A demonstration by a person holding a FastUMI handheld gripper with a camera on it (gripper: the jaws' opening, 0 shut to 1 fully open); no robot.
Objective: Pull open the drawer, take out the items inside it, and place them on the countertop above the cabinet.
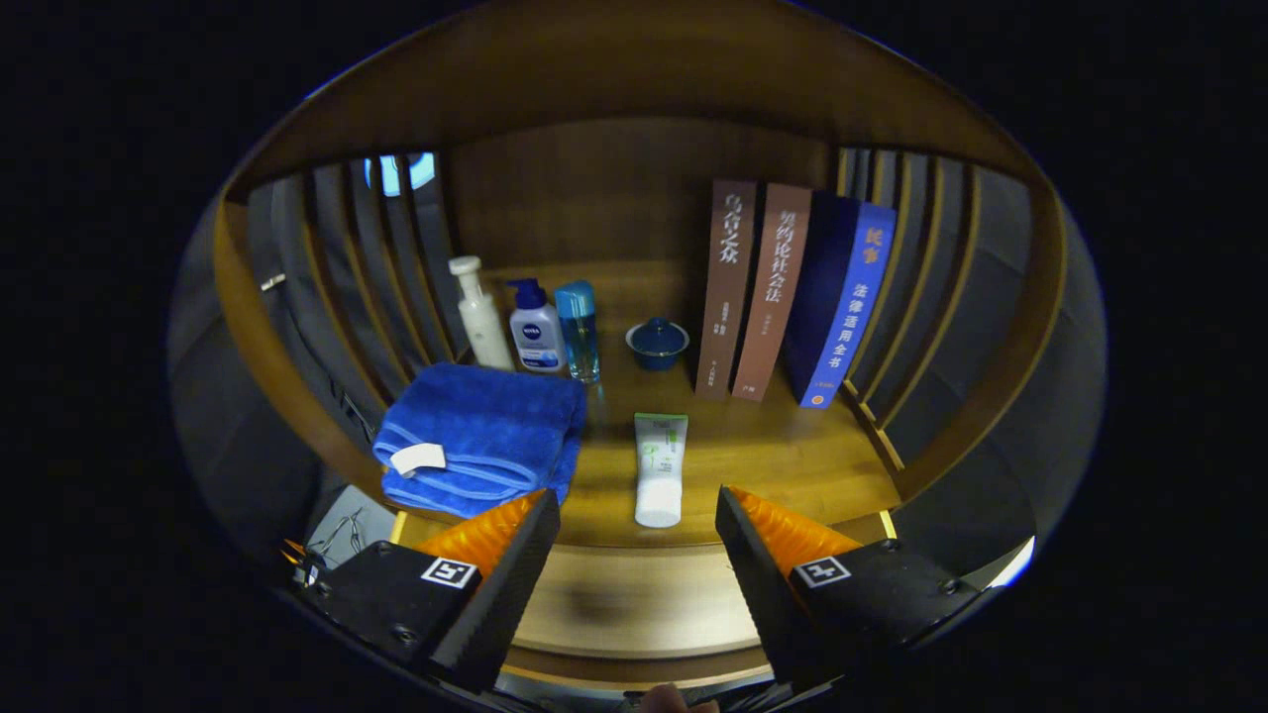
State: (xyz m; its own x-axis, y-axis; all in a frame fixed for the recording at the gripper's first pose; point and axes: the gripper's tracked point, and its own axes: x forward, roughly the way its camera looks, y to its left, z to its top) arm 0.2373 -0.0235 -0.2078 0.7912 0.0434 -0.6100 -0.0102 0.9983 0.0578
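The gripper (637,555) hangs with its fingers spread wide apart and nothing between them, looking down on the wooden table (773,456) above the cabinet. Just beyond the gap between the fingers lies a white squeeze tube with a green band (660,467), flat on the wood, its cap end pointing toward the gripper. I take this tube as the landmark.

Left of the tube sits a folded blue towel (485,436) with a small white tag. Behind the tube, toward the back panel, stand a small dark blue lidded bowl (657,343), a clear blue bottle (578,329), a white pump bottle with a blue label (536,335) and a slim white bottle (480,313). Right of and behind the tube, three upright books (792,297) lean together.

A paler wooden band (634,594) runs below the fingers, nearer than the tube; it may be the drawer front or its rim, but I cannot tell, nor whether the drawer is open.

The tube looks already set down, so my judgement is that the next useful move is down to the drawer. Doing it well means backing straight away from the tube, keeping the fingers apart and clear of the towel's edge, then lowering squarely.
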